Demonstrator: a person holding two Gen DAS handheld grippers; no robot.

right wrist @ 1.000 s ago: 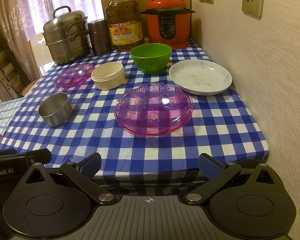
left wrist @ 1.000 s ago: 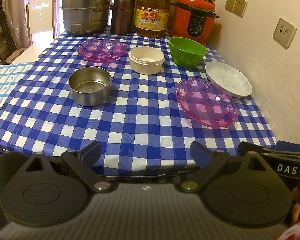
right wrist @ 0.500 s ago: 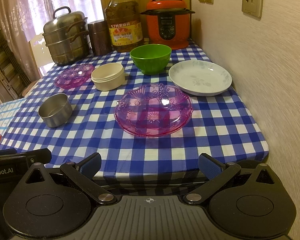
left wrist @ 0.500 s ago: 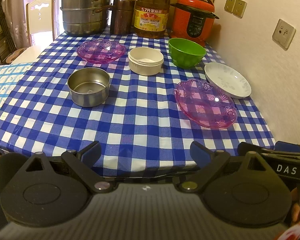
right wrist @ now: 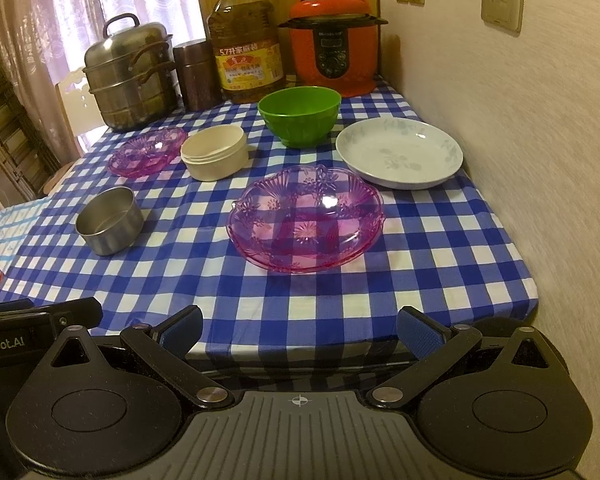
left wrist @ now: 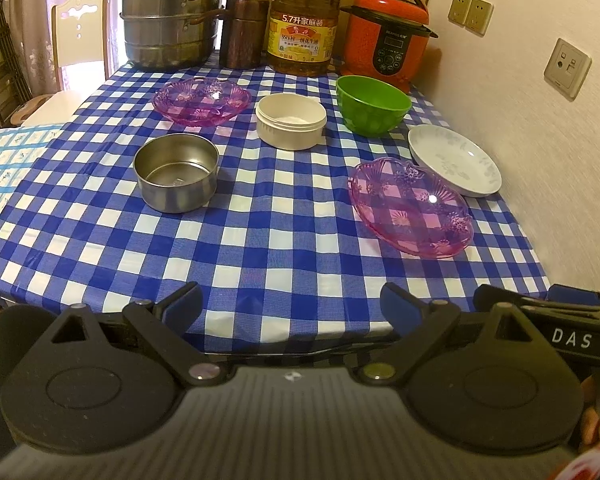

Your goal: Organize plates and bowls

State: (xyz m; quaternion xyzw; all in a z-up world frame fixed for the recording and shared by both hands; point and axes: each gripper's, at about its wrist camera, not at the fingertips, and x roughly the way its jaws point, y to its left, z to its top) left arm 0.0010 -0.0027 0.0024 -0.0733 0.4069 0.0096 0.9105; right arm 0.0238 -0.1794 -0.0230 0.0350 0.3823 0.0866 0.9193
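Both grippers, left (left wrist: 291, 300) and right (right wrist: 299, 324), spread wide and empty, edged nearer the pink glass dish (right wrist: 305, 218); sorting not yet begun.

The tabletop (right wrist: 440, 248) is covered in smooth checked cloth. Glossy translucent pink plastic is seen in the near dish (right wrist: 305, 218). Brushed metal is seen in the small bowl (left wrist: 176, 177).

Both wrist cameras sit low at the table's (left wrist: 260, 248) near edge, facing 12 o'clock toward the cookers along the far edge. The left view looks from nearer the middle, the right view nearer the wall (right wrist: 540, 120) at 3 o'clock. Both share the whole checked tabletop.
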